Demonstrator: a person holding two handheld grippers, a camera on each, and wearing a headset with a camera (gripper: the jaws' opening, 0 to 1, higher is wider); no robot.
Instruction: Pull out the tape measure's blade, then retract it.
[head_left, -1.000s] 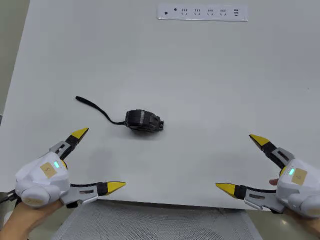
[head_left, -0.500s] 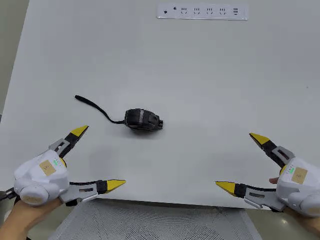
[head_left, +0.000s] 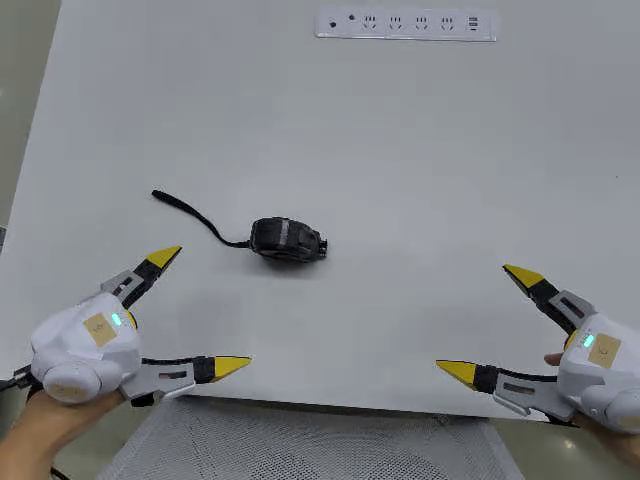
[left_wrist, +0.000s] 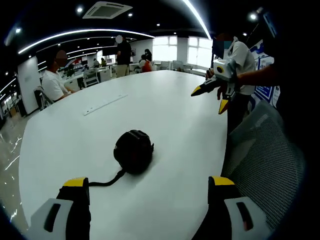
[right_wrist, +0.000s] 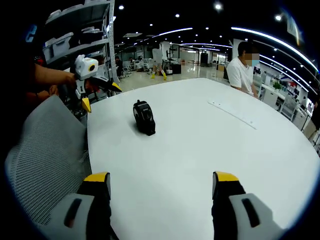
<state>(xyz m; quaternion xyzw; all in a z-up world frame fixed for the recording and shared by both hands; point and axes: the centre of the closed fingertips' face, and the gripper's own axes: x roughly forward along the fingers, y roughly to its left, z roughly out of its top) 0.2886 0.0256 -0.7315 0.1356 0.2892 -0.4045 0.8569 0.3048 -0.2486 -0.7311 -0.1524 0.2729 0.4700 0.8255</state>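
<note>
A black tape measure (head_left: 287, 240) lies on the white table (head_left: 400, 150), its black wrist strap (head_left: 185, 213) trailing to the left. The blade is not drawn out. My left gripper (head_left: 205, 311) hovers open at the table's near left edge, below and left of the tape measure (left_wrist: 133, 151). At the near right edge my right gripper (head_left: 489, 322) is open too, well apart from the tape measure (right_wrist: 144, 117). Neither holds anything. The right gripper (left_wrist: 210, 95) appears in the left gripper view, and the left gripper (right_wrist: 97, 92) in the right gripper view.
A white power strip (head_left: 405, 24) lies at the table's far edge. A grey mesh chair seat (head_left: 300, 445) is just below the near edge. A seated person (right_wrist: 242, 67) is at the far side of the table, with other people in the office behind.
Both grippers have shifted only slightly; the right one sits a little lower in the picture. The tape measure has stayed where it was.
</note>
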